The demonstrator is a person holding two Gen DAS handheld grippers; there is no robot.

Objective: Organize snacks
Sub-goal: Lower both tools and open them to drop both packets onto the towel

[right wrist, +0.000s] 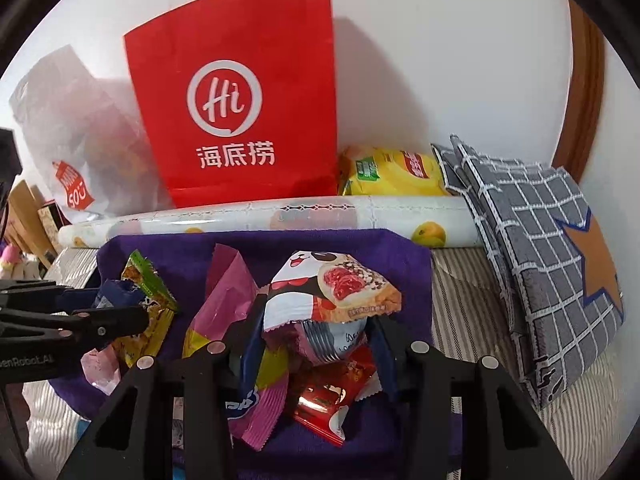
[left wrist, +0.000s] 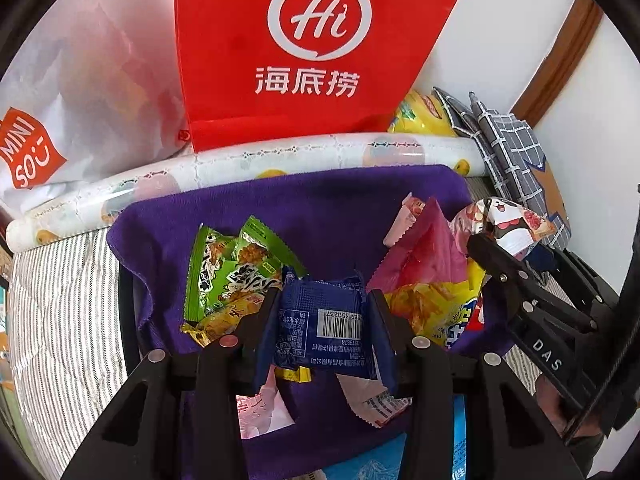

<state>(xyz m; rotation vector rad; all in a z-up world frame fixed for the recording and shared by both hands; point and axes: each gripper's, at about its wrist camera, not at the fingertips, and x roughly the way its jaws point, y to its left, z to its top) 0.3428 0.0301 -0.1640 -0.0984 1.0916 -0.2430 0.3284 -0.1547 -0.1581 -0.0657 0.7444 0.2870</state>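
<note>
Nearest to us, the left tongs are partly closed and clamp a dark blue snack packet, barcode side up, by its two side edges. Beside them on the right, the right tongs are likewise partly closed and hold a panda-printed pastry packet from below; its top stands up above the finger ends.

Both held packets sit over a purple cloth spread on a grey-and-white striped surface; we cannot tell whether that is a table or a bed. The loose snacks lie scattered on the cloth: green packets just left of the blue one, a pink wrapper and a yellow chip bag between the two tongs, and a red packet low under the right tongs. A pale pink sachet lies near the front edge of the cloth.

Along the far edge of the cloth lies a white roll printed with fruit. Behind it a red paper bag with a white "Hi" logo stands against the white wall, a translucent white shopping bag on its left and a yellow package on its right. At far right, grey checked fabric pieces with an orange star lean towards the wall.
</note>
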